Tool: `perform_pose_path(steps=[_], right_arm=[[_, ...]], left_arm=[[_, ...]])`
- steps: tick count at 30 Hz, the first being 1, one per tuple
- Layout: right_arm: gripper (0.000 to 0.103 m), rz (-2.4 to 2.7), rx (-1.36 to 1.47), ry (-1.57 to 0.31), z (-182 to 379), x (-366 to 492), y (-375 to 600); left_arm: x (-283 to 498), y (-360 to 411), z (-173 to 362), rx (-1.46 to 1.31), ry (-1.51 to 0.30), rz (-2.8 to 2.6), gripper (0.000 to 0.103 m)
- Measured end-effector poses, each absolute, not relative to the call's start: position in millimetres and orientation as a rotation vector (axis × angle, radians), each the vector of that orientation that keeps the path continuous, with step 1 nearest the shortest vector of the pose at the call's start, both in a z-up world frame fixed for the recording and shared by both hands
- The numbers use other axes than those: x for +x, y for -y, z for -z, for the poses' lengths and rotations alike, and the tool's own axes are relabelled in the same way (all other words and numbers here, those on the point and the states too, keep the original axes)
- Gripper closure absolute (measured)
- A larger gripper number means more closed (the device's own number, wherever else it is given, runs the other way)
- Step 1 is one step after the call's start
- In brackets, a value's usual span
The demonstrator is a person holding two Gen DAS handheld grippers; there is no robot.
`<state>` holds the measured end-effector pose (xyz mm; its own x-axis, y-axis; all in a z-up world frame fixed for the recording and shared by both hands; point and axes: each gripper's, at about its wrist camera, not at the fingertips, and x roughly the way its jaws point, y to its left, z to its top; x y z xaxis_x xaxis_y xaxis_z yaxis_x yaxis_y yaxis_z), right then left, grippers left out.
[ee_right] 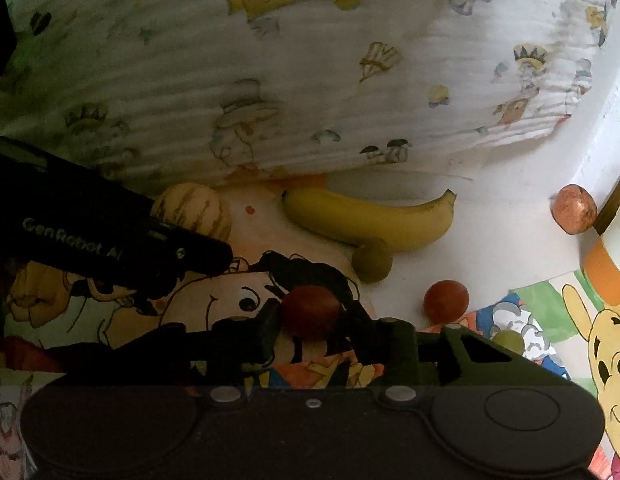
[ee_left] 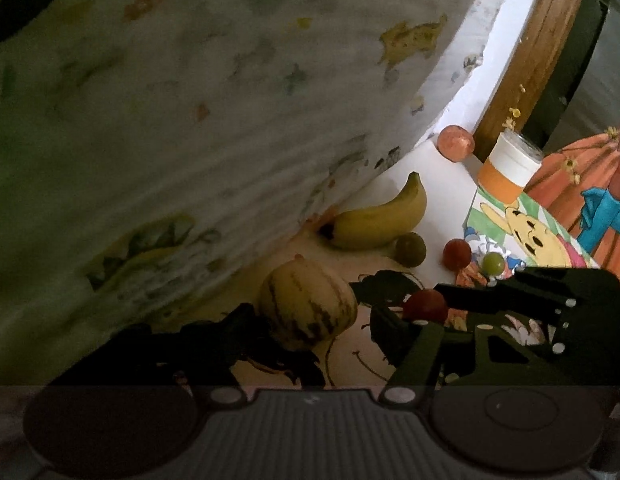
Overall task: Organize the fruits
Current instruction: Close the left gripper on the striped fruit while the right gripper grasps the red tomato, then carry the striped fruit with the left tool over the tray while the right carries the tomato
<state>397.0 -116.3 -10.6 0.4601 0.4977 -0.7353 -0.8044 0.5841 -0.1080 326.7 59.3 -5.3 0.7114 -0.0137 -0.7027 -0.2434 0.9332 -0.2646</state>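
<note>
A striped yellow melon lies on a cartoon-print sheet. My left gripper is around it: the left finger touches the melon, and a thin gap shows at the right finger. In the right wrist view one left finger crosses in front of that melon. My right gripper is shut on a dark red round fruit, which also shows in the left wrist view. A banana, an olive-green fruit, a red fruit and a green grape lie loose.
A big puffy quilt with cartoon prints rises close behind the fruits. At the far right a reddish apple sits beside an orange-and-white cup. A wooden frame runs behind them.
</note>
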Motion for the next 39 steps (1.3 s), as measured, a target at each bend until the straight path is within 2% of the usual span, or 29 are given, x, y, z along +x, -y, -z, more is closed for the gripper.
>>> perform_pose_path(steps=[4,20,39], right_arm=[[0.068,-0.834,-0.475,-0.718,11,396,116],[0.068,-0.777,-0.408,-0.707,-9,368,143],[0.068,-0.546,-0.224,-0.607,-56,269,244]], left_arm=[[329,-61,6,-0.359,-0.776,-0.141,0.046],[309,-63,1,-0.434,-0.779,-0.094,0.047],[254,-3,-35,-0.359,-0.739,0.072,0.047]])
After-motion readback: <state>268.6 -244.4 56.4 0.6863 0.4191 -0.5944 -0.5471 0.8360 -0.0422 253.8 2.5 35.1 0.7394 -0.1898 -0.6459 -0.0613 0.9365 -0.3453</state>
